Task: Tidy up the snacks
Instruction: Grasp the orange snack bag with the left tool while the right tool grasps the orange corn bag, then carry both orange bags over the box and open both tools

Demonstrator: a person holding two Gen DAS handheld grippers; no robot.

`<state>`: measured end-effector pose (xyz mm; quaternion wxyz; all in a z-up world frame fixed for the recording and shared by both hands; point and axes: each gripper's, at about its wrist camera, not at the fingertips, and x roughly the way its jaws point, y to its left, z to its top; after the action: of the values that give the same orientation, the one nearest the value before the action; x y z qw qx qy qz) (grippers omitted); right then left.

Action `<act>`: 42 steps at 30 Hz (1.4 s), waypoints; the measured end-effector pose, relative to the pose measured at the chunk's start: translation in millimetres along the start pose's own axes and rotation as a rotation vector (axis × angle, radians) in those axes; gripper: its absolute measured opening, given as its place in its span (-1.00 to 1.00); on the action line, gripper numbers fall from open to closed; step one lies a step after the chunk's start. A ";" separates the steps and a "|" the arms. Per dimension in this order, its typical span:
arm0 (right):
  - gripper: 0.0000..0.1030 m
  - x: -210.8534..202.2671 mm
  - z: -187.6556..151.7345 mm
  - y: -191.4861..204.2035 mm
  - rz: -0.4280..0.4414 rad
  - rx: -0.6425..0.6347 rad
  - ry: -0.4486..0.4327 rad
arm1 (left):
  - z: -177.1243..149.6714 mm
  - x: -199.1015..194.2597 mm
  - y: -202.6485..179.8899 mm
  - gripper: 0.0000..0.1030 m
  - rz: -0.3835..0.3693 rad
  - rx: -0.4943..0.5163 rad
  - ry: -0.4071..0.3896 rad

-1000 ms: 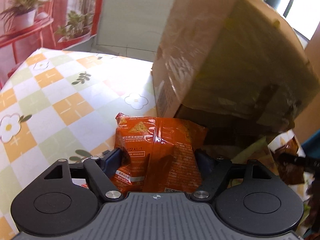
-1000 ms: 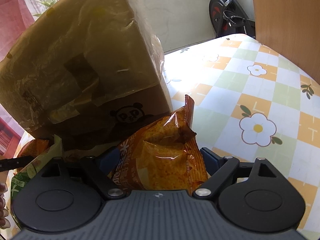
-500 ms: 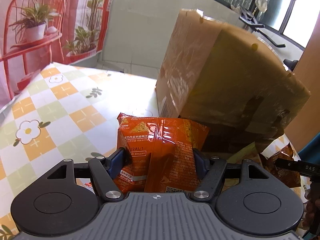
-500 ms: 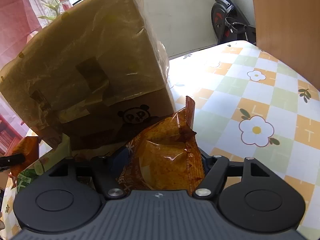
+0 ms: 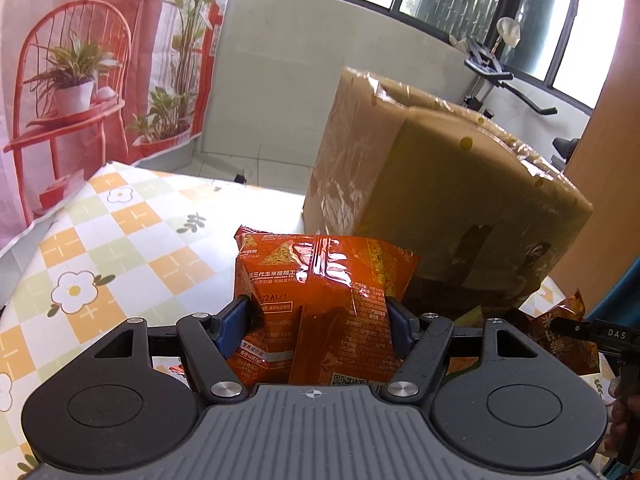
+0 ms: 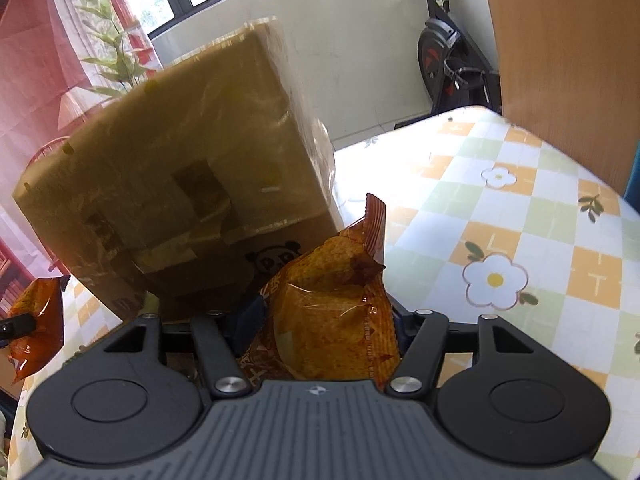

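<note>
My left gripper [image 5: 316, 314] is shut on an orange snack bag [image 5: 320, 276], whose back with printed text faces the camera; both blue pads press its sides. My right gripper [image 6: 324, 322] holds another orange chip bag [image 6: 332, 304], and its jaws are still closing, pads pressing into the crumpled foil. Both bags hang above the table in front of a tall tape-wrapped cardboard box [image 5: 440, 200] [image 6: 180, 184]. The right-hand bag [image 5: 560, 336] shows at the left wrist view's right edge, and the left-hand bag [image 6: 36, 320] at the right wrist view's left edge.
The table carries an orange, green and white checked cloth with flowers [image 5: 120, 240] [image 6: 520, 220]. A green packet lies under the box front. A wooden panel [image 6: 560, 40] and an exercise bike [image 6: 452, 68] stand behind; a printed backdrop [image 5: 80, 80] hangs left.
Both grippers have risen with their bags and sit further back from the box, whose top now shows. The right jaws have narrowed on their bag; the left jaws have narrowed a little.
</note>
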<state>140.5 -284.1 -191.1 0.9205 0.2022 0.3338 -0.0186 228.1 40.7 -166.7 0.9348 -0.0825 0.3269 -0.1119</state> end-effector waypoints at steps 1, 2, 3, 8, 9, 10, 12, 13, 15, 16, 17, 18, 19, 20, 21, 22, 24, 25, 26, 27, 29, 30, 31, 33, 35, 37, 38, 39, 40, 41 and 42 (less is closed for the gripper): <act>0.23 -1.6 2.7 -0.4 0.000 0.001 -0.008 | 1.4 -2.8 1.1 0.41 0.000 0.000 -0.007; 0.23 -4.5 4.2 -0.4 0.003 0.003 -0.016 | 2.6 -4.9 1.1 0.41 -0.001 -0.001 -0.014; 0.23 -7.8 6.5 -0.7 0.007 0.005 -0.025 | 3.9 -7.0 0.9 0.41 0.000 -0.001 -0.020; 0.23 -23.7 17.0 2.9 0.011 -0.010 -0.068 | 10.2 -18.2 -0.4 0.41 0.006 -0.003 -0.062; 0.23 -27.2 19.0 3.4 0.014 -0.012 -0.074 | 11.3 -20.1 -1.8 0.41 0.007 -0.002 -0.070; 0.23 -30.2 20.7 4.0 0.014 -0.015 -0.077 | 12.4 -22.2 -3.3 0.41 0.007 -0.002 -0.080; 0.22 -37.3 22.4 5.9 0.018 -0.022 -0.087 | 14.2 -27.2 -5.3 0.41 0.004 0.001 -0.099; 0.22 -41.1 22.8 6.2 0.023 -0.024 -0.096 | 15.1 -29.7 -6.0 0.41 0.002 0.002 -0.108; 0.22 -48.7 24.2 6.6 0.028 -0.030 -0.109 | 17.9 -34.0 -8.7 0.41 -0.001 0.005 -0.123; 0.22 -51.9 24.9 6.3 0.028 -0.033 -0.114 | 19.1 -35.2 -9.6 0.41 -0.003 0.007 -0.131; 0.22 -55.8 25.4 5.4 0.028 -0.034 -0.118 | 20.6 -37.2 -10.9 0.41 -0.005 0.011 -0.140; 0.22 -59.5 25.9 4.6 0.028 -0.032 -0.124 | 22.0 -39.2 -12.5 0.41 -0.006 0.015 -0.150; 0.22 -63.3 26.3 3.8 0.027 -0.029 -0.131 | 23.9 -40.4 -13.1 0.41 -0.007 0.020 -0.159; 0.22 -67.2 25.8 3.2 0.026 -0.025 -0.138 | 25.4 -42.4 -14.8 0.41 -0.008 0.024 -0.166; 0.22 -71.7 26.1 2.1 0.025 -0.019 -0.146 | 27.5 -44.4 -16.1 0.41 -0.010 0.027 -0.174; 0.22 -75.4 26.8 1.4 0.026 -0.012 -0.152 | 29.7 -46.2 -17.1 0.41 -0.012 0.029 -0.181; 0.22 -84.0 29.2 0.5 0.034 0.005 -0.167 | 33.1 -50.8 -19.2 0.41 -0.021 0.031 -0.200; 0.22 -88.3 31.0 0.7 0.040 0.010 -0.176 | 35.6 -52.5 -20.7 0.41 -0.026 0.032 -0.209; 0.22 -92.3 33.3 1.1 0.047 0.013 -0.187 | 37.0 -54.6 -22.3 0.41 -0.030 0.036 -0.219; 0.22 -97.1 35.6 1.7 0.055 0.014 -0.199 | 38.9 -56.0 -24.3 0.41 -0.033 0.041 -0.227; 0.22 -104.6 41.8 5.3 0.070 0.010 -0.226 | 42.8 -59.0 -28.9 0.42 -0.040 0.052 -0.241; 0.22 -108.1 45.9 6.8 0.079 0.007 -0.240 | 44.9 -59.5 -30.9 0.42 -0.043 0.057 -0.247; 0.22 -110.9 48.6 9.2 0.088 0.004 -0.254 | 47.4 -60.1 -33.2 0.42 -0.047 0.061 -0.253; 0.22 -116.9 54.9 14.3 0.108 -0.004 -0.282 | 51.5 -60.9 -37.4 0.42 -0.056 0.073 -0.265; 0.22 -121.3 62.2 19.5 0.127 -0.015 -0.310 | 57.1 -61.4 -43.1 0.42 -0.065 0.091 -0.280; 0.22 -123.7 70.3 24.0 0.147 -0.026 -0.337 | 64.1 -59.1 -48.4 0.42 -0.078 0.108 -0.289; 0.22 -123.6 74.6 26.4 0.156 -0.034 -0.347 | 67.9 -57.7 -52.0 0.42 -0.084 0.119 -0.292; 0.22 -123.0 79.2 29.1 0.162 -0.043 -0.358 | 71.7 -56.1 -56.4 0.42 -0.090 0.132 -0.296; 0.22 -122.2 83.9 32.4 0.166 -0.053 -0.369 | 75.2 -54.5 -60.8 0.42 -0.095 0.148 -0.304; 0.22 -120.6 89.1 35.5 0.172 -0.063 -0.381 | 78.9 -51.8 -65.0 0.42 -0.100 0.165 -0.313; 0.22 -119.4 94.5 38.7 0.179 -0.072 -0.393 | 82.6 -49.0 -69.8 0.42 -0.103 0.180 -0.320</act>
<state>111.7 -297.0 -37.1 0.9725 0.1903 0.1292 0.0359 232.0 -6.8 -58.0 0.9715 -0.0319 0.1579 -0.1738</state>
